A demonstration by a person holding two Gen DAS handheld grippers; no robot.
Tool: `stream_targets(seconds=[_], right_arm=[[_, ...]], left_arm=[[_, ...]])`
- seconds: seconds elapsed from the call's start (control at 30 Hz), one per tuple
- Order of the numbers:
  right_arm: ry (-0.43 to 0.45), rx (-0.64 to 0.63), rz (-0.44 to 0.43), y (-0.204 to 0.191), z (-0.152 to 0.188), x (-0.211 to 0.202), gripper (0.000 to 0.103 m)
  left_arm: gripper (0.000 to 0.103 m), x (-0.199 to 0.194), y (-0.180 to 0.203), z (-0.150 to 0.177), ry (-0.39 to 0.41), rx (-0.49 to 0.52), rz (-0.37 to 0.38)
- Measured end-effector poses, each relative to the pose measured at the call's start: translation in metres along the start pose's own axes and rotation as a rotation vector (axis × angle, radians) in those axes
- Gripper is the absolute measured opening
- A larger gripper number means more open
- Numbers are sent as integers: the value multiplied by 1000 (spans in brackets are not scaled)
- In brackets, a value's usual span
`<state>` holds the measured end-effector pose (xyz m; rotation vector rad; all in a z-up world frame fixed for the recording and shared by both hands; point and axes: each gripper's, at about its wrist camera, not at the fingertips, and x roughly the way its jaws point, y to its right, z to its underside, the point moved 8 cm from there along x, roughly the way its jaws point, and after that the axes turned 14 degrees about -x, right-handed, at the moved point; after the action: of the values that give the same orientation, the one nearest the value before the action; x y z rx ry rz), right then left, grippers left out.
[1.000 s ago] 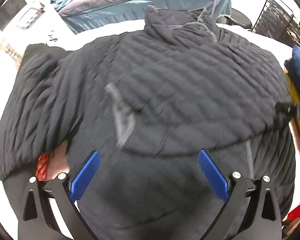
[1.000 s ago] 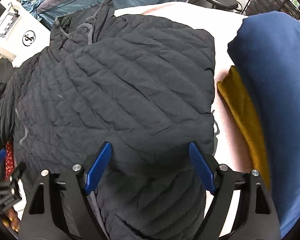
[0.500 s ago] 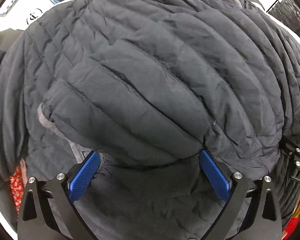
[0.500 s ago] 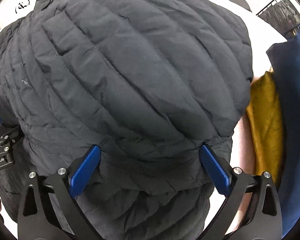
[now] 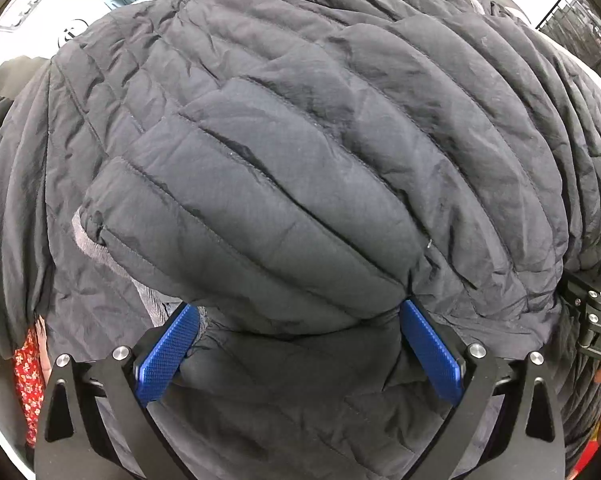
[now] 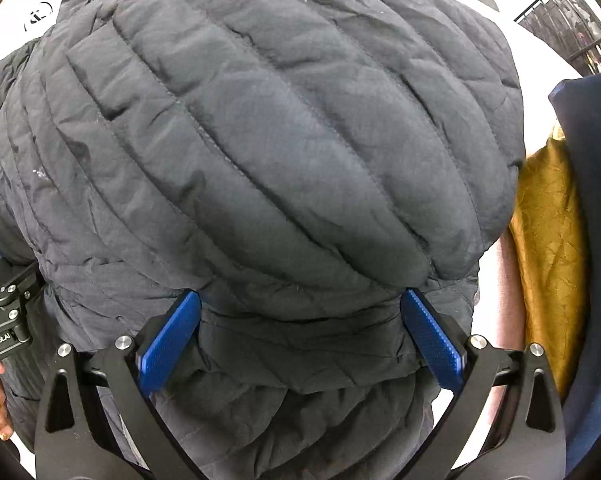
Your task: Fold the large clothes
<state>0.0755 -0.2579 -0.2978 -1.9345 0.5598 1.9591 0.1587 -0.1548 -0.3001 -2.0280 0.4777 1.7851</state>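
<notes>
Item: black quilted jacket (image 5: 300,168), by which nearly the whole frame was filled in both wrist views (a folded edge was seen bulging at centre). Blue cloth (image 6: 592,240) and mustard fabric (image 6: 548,240) were recorded at right. Left gripper (image 5: 300,332) and right gripper (image 6: 300,320): jaws were spread wide against the fold, nothing clamped.

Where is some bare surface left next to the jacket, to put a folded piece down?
The black quilted jacket fills nearly all of both views. One bare patch shows in the right wrist view: a narrow pale strip between the jacket's right edge and the mustard-yellow fabric. Farther right the navy-blue fabric crowds it.
</notes>
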Motion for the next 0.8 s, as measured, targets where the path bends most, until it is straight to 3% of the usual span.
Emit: stream_targets(seconds=[0.2, 0.47, 0.6, 0.8], right_arm=[[-29, 6, 6, -8, 17, -10, 98], [39, -47, 27, -33, 58, -49, 98], [22, -111, 14, -57, 93, -50, 98], [-7, -165, -47, -90, 129, -54, 98]], left_arm=[[98, -13, -5, 10, -2, -28, 4], [97, -47, -20, 51, 75, -26, 32], [97, -56, -50, 89, 60, -98, 87], [97, -65, -120, 129, 53, -272, 99]])
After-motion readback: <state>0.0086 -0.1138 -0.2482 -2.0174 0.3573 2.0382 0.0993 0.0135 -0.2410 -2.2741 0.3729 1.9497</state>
